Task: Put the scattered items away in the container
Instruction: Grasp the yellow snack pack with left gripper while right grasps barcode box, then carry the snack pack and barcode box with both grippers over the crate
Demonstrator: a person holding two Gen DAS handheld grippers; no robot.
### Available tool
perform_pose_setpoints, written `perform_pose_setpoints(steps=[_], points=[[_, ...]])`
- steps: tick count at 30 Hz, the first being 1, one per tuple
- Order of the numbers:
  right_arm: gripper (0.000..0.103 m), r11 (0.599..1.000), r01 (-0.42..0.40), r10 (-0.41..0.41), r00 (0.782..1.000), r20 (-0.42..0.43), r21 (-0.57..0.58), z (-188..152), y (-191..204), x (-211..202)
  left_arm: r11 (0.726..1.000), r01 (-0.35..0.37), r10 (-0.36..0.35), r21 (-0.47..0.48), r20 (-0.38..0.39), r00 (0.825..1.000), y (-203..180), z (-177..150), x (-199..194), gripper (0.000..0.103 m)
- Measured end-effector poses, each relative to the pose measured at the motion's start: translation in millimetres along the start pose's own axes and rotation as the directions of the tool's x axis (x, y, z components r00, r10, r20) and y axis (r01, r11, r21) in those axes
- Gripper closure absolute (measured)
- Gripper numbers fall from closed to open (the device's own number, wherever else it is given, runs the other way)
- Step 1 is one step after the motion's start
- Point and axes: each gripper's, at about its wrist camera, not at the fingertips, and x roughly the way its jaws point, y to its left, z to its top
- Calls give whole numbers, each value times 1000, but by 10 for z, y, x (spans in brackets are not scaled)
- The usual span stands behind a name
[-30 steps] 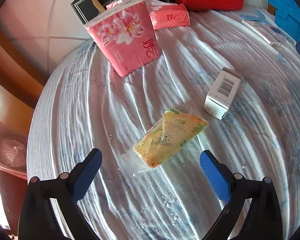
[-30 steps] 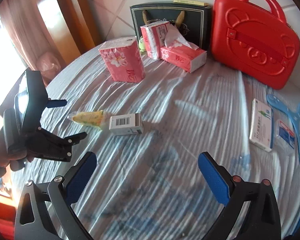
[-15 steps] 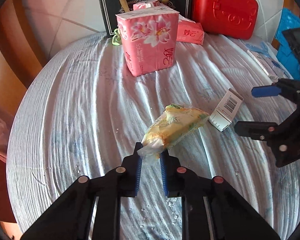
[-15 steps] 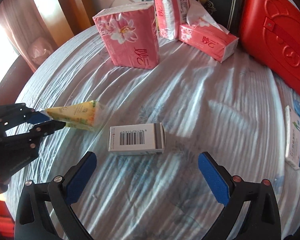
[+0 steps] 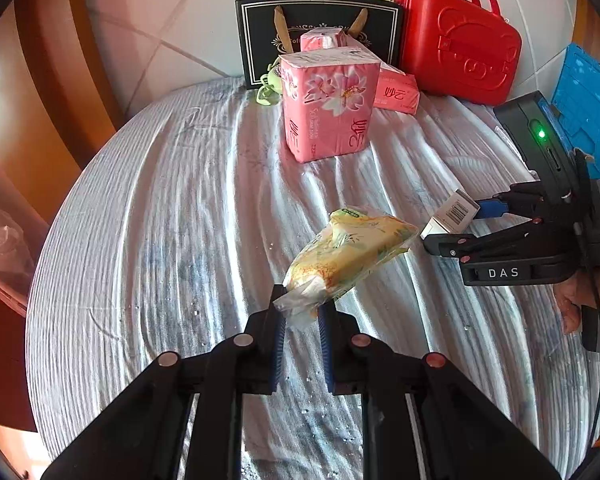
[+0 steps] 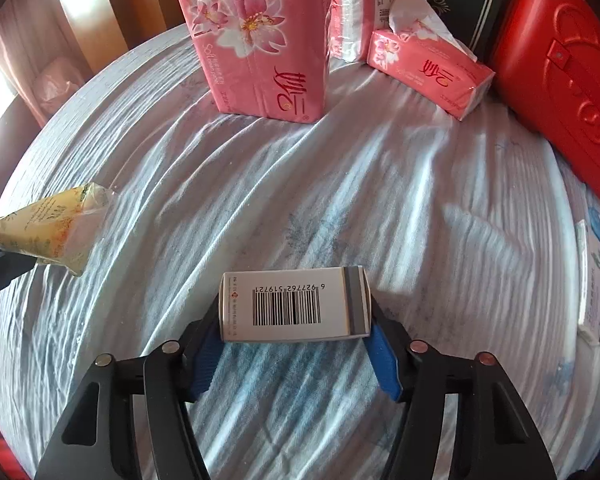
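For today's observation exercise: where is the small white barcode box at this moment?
In the right wrist view the white barcode box sits low and central on the striped cloth, between the right gripper fingers, which have just been closing, with the yellow packet to its left.

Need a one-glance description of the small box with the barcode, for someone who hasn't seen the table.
On the round table's striped cloth, look nearer than the pink tissue packs. The small white box sits between the right gripper's blue pads. Only it shows a black barcode and grey end band.
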Motion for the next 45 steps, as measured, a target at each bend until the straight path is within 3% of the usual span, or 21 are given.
perform_pose_setpoints(steps=[12, 22, 32, 45], points=[[41, 1000, -29, 29, 998, 50, 3, -154, -65, -432, 1000, -11, 12, -14, 54, 998, -214, 107, -357, 88], [41, 998, -69, 69, 990, 126, -3, -402, -281, -1189, 1000, -22, 22, 1, 125, 992, -685, 301, -909, 88], [41, 994, -109, 107, 968, 228, -2, -724, -731, -2313, 998, -40, 29, 43, 229, 973, -1329, 659, -1682, 88], [41, 992, -116, 90, 933, 348, 54, -1349, -1643, -3598, 986, 4, -54, 168, 293, 955, -2568, 1100, -2416, 88]])
